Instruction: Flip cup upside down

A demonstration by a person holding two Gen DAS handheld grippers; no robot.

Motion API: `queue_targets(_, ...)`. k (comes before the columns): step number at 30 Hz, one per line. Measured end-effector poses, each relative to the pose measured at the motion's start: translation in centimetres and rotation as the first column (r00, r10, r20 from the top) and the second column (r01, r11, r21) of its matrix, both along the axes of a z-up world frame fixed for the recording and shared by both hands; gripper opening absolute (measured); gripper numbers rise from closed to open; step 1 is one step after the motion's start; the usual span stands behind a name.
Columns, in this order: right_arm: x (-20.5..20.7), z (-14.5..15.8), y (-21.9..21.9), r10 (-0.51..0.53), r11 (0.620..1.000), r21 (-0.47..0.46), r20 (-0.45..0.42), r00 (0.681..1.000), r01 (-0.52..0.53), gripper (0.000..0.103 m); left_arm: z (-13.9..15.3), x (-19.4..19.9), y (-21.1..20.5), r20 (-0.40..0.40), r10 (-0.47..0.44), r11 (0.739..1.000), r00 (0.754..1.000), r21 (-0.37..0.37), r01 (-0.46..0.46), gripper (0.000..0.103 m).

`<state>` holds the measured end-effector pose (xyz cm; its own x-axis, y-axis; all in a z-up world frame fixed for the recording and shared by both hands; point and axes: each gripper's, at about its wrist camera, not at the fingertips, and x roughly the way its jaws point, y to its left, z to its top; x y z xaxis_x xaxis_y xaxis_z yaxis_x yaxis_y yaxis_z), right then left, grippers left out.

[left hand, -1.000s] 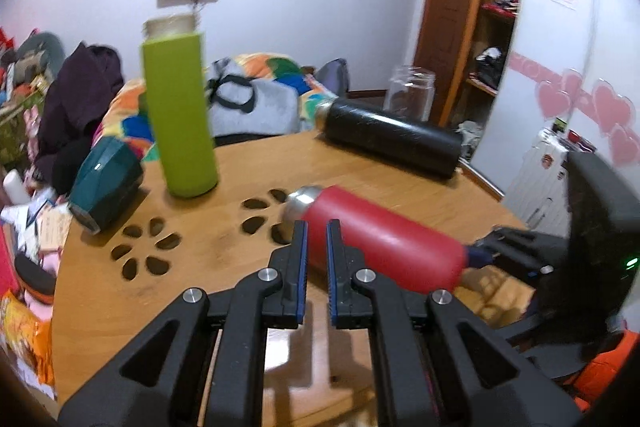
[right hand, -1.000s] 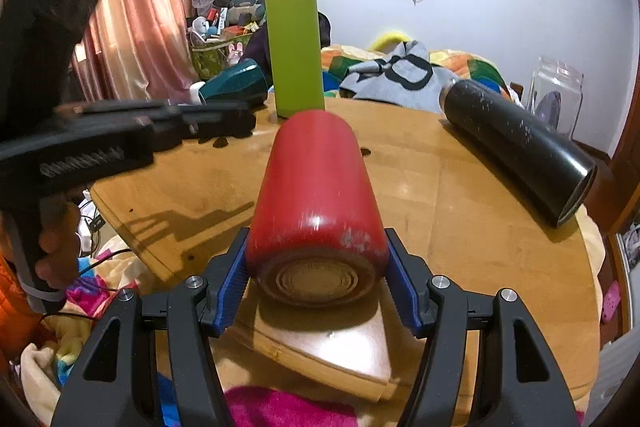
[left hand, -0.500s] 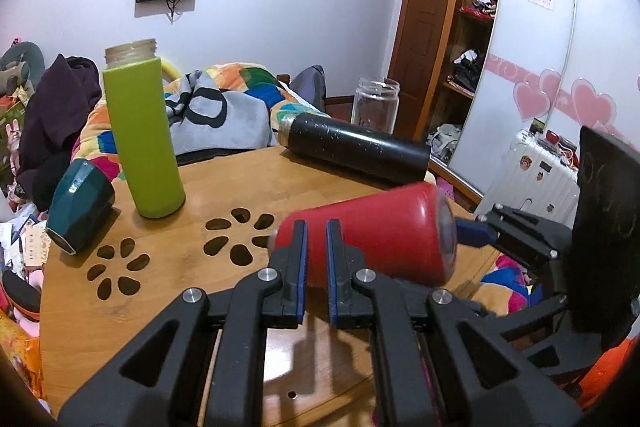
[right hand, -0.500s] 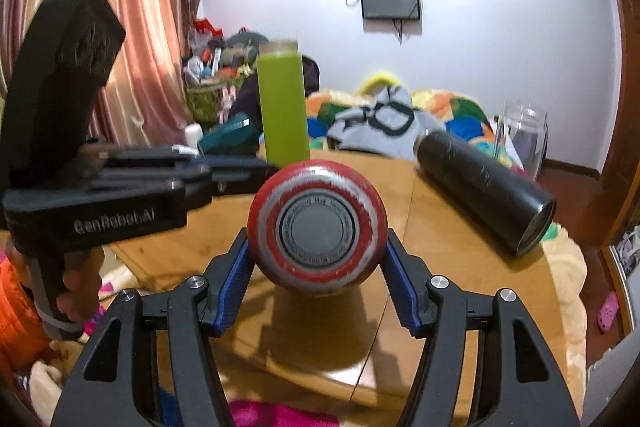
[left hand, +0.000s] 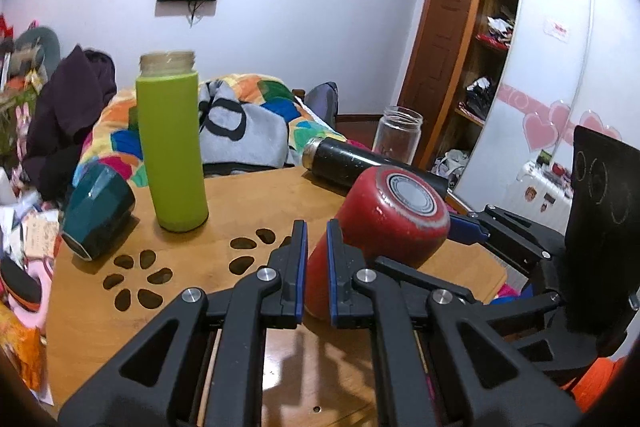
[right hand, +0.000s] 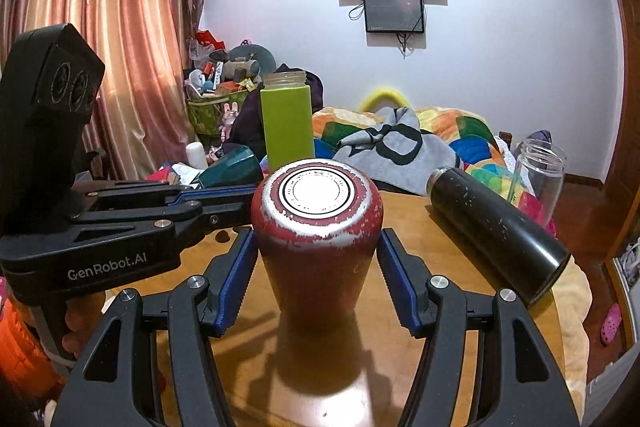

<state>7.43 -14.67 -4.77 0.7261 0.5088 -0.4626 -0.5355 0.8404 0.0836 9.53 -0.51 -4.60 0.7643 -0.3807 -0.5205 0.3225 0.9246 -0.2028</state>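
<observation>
The red cup [right hand: 316, 247] is a worn red metal tumbler. It stands mouth down on the wooden table [right hand: 460, 291] with its silver base up, tilted a little in the left wrist view [left hand: 384, 223]. My right gripper [right hand: 316, 281] has its blue pads on both sides of the cup; whether they still touch it is unclear. My left gripper [left hand: 316, 267] is shut and empty, just in front of the cup's lower end. It also shows in the right wrist view [right hand: 224, 211], left of the cup.
A tall green bottle [left hand: 172, 147] stands at the back of the table. A black flask [left hand: 360, 163] lies on its side at the back right, beside a glass jar [left hand: 400, 135]. A dark teal cup [left hand: 96, 211] lies at the left edge.
The red cup went from lying on its side to lifted level, then to standing mouth down with its base up. My right gripper turned with it. My left gripper stayed shut.
</observation>
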Motion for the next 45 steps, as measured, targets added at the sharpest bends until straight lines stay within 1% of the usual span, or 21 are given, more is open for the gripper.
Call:
queue_targets(3, 0.3, 0.1, 0.3, -0.003, 1.0, -0.003, -0.005, 1.0, 0.003, 0.058, -0.4, 0.4, 0.5, -0.018, 0.005, 1.0, 1.0, -0.019, -0.006, 0.007)
queue_targets(8, 0.8, 0.0, 0.6, -0.002, 1.0, 0.011, -0.037, 0.999, 0.002, 0.058, -1.0, 0.4, 0.6, -0.023, 0.023, 1.0, 0.999, -0.012, -0.023, 0.009)
queue_targets(15, 0.6, -0.3, 0.8, 0.008, 1.0, 0.013, -0.055, 0.998, -0.007, 0.057, -1.1, 0.2, 1.2, -0.029, 0.029, 0.999, 0.999, -0.033, -0.029, 0.009)
queue_targets(21, 0.5, -0.1, 0.6, 0.002, 1.0, 0.022, -0.063, 0.998, 0.0, 0.057, -0.9, 0.1, 0.7, -0.021, 0.018, 1.0, 1.0, -0.025, -0.019, 0.009)
queue_targets(24, 0.6, -0.1, 0.4, 0.0, 1.0, 0.028, -0.066, 0.998, 0.002, 0.057, -0.8, 0.0, 0.6, -0.015, 0.026, 1.0, 1.0, -0.012, -0.026, 0.011)
queue_targets(27, 0.4, 0.1, 0.2, -0.006, 1.0, 0.03, -0.063, 0.998, 0.008, 0.057, -0.6, -0.3, 0.8, -0.007, 0.04, 0.999, 0.999, -0.008, -0.04, 0.018)
queue_targets(29, 0.1, 0.3, -0.2, -0.013, 0.999, 0.03, -0.059, 0.998, 0.015, 0.057, -0.2, -0.9, 1.2, 0.007, 0.06, 0.998, 0.998, -0.01, -0.06, 0.028)
queue_targets(30, -0.1, 0.5, -0.4, -0.02, 0.999, 0.028, -0.053, 0.998, 0.022, 0.057, 0.1, -1.2, 1.4, 0.018, 0.07, 0.998, 0.997, -0.01, -0.07, 0.031)
queue_targets(32, -0.6, 0.9, -0.8, -0.037, 0.999, 0.027, -0.039, 0.999, 0.038, 0.057, 0.7, -2.0, 1.9, 0.047, 0.1, 0.995, 0.994, -0.006, -0.1, 0.047)
queue_targets(33, -0.8, 1.2, -1.1, -0.044, 0.999, 0.03, -0.035, 0.998, 0.045, 0.057, 1.1, -2.4, 2.2, 0.064, 0.117, 0.993, 0.991, -0.005, -0.117, 0.051)
queue_targets(35, -1.4, 1.9, -1.9, -0.06, 0.997, 0.04, -0.03, 0.998, 0.061, 0.057, 1.9, -3.3, 2.8, 0.097, 0.148, 0.989, 0.984, -0.009, -0.148, 0.065)
queue_targets(36, -1.6, 2.2, -2.2, -0.067, 0.997, 0.044, -0.028, 0.997, 0.068, 0.059, 2.2, -3.7, 3.0, 0.111, 0.16, 0.987, 0.981, -0.012, -0.159, 0.068)
queue_targets(37, -1.8, 2.6, -2.6, -0.077, 0.996, 0.049, -0.024, 0.997, 0.078, 0.065, 2.7, -4.2, 3.3, 0.126, 0.173, 0.985, 0.977, -0.015, -0.172, 0.073)
queue_targets(38, -2.2, 3.2, -3.2, -0.094, 0.994, 0.057, -0.014, 0.995, 0.095, 0.069, 3.1, -4.7, 3.6, 0.142, 0.188, 0.982, 0.972, -0.015, -0.188, 0.08)
queue_targets(39, -2.6, 3.6, -3.7, -0.11, 0.992, 0.067, -0.002, 0.994, 0.11, 0.079, 3.6, -5.2, 3.8, 0.159, 0.202, 0.979, 0.966, -0.015, -0.202, 0.084)
queue_targets(40, -3.0, 4.0, -4.0, -0.121, 0.99, 0.075, 0.008, 0.993, 0.12, 0.086, 4.0, -5.8, 4.1, 0.18, 0.216, 0.976, 0.96, -0.015, -0.217, 0.091)
queue_targets(41, -3.6, 4.7, -4.7, -0.137, 0.987, 0.091, 0.026, 0.99, 0.134, 0.087, 4.5, -6.5, 4.2, 0.206, 0.23, 0.973, 0.951, -0.016, -0.232, 0.096)
queue_targets(44, -4.8, 5.9, -5.7, -0.163, 0.981, 0.112, 0.049, 0.985, 0.157, 0.092, 5.7, -8.2, 4.3, 0.27, 0.259, 0.963, 0.927, -0.005, -0.268, 0.103)
queue_targets(45, -5.2, 6.4, -5.9, -0.176, 0.979, 0.117, 0.057, 0.983, 0.168, 0.099, 6.0, -8.6, 4.2, 0.284, 0.266, 0.961, 0.921, 0.0, -0.277, 0.103)
